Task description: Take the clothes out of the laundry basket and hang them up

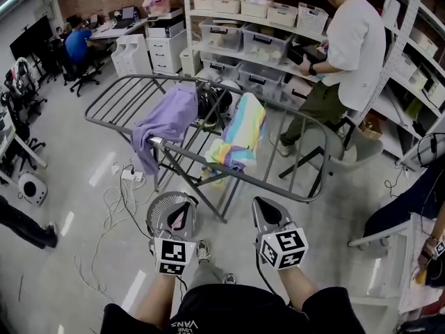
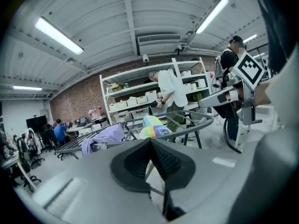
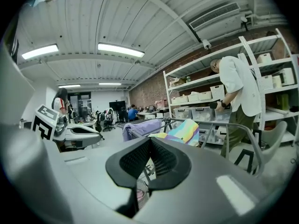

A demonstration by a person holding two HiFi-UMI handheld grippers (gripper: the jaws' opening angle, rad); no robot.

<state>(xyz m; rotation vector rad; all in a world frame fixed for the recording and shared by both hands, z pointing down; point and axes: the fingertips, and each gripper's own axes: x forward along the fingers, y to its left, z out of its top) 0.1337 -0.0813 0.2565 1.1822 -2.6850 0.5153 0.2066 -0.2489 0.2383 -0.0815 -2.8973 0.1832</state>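
Both my left gripper and right gripper have their jaws pressed together, empty, side by side facing the drying rack, where a purple garment and a rainbow-striped garment already hang. The round mesh laundry basket stands on the floor by my left gripper, with something pink inside. I judge that cloth light, soft and limp, best pinched at a raised fold and lifted clear of the rim.
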